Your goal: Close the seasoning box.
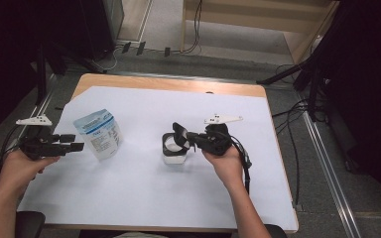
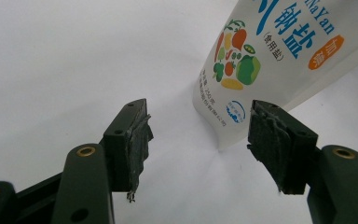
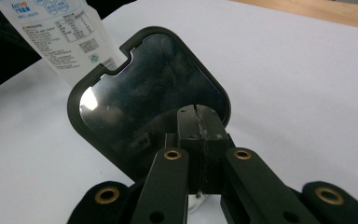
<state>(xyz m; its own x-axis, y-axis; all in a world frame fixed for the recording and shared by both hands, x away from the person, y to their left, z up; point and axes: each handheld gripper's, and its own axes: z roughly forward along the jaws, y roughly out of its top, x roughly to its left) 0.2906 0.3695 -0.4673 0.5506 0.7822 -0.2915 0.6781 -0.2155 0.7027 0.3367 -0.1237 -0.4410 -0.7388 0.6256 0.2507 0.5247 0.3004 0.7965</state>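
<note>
Pinching the black lid [image 3: 149, 93] of a small white container [image 1: 174, 152] near the table's [image 1: 168, 84] middle, the right gripper [image 1: 184, 136] has its jaws pressed together, seemingly on the lid's edge. Spread and empty, the left gripper [image 1: 78, 146] sits just beside the upright salt bag [image 1: 99, 134] on the white sheet [image 1: 144, 193].

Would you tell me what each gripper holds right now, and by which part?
The right gripper is shut on the edge of the container's black lid. The left gripper is open, holding nothing.
</note>
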